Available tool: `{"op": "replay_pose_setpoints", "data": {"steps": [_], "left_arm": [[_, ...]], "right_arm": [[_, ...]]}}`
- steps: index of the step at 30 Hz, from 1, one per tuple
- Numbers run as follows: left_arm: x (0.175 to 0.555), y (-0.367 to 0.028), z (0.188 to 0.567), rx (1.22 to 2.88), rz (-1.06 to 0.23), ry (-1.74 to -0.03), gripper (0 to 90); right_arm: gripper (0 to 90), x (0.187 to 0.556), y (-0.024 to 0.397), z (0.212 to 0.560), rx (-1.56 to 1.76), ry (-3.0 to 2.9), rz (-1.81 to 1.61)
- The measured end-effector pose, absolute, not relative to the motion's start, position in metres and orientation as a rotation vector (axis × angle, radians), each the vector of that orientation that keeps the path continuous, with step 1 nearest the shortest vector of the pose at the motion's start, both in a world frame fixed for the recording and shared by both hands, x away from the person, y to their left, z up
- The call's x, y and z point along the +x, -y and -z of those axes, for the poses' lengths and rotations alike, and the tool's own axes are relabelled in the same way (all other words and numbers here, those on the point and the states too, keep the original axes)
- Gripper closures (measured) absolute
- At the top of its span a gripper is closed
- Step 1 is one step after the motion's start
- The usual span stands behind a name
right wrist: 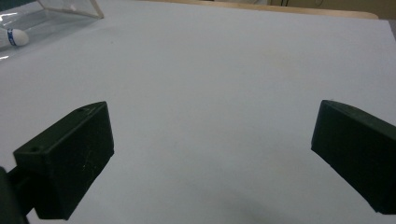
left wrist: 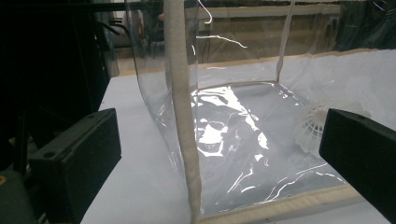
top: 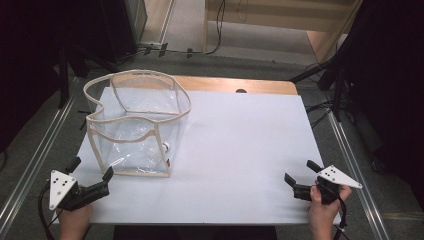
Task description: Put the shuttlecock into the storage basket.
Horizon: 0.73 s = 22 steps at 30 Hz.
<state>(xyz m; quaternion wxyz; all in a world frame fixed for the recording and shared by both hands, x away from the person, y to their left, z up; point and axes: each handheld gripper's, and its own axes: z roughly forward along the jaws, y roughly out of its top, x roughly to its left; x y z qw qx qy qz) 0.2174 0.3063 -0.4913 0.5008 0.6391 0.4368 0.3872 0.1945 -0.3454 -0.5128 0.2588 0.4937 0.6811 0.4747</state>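
A clear plastic bag [top: 135, 125] with beige trim stands open on the left of the white table [top: 240, 145]. A white shuttlecock [top: 165, 146] lies inside it near the front right corner. My left gripper [top: 91, 168] is open just in front of the bag's front left corner, holding nothing. In the left gripper view the beige corner seam [left wrist: 182, 116] rises between the open jaws, and the shuttlecock [left wrist: 310, 128] shows through the plastic at the right. My right gripper [top: 300, 171] is open at the table's front right, over bare table [right wrist: 210, 93]. The shuttlecock's cork [right wrist: 14, 36] appears far left in its view.
A wooden table edge [top: 240, 85] runs along the back of the white surface. Metal rails [top: 35, 160] flank the table on both sides. Dark stands and cables [top: 330, 75] sit on the floor behind and to the right.
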Motion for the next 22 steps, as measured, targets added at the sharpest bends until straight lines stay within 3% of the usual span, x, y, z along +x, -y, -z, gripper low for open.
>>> {"op": "replay_pose_setpoints", "data": {"steps": [22], "left_arm": [[0.2173,-0.3063,0.4913,1.539,-0.936,-1.061,0.0]], "right_arm": [[0.0,0.1964,0.3440,0.5158,1.343,-1.827,-1.308]]}}
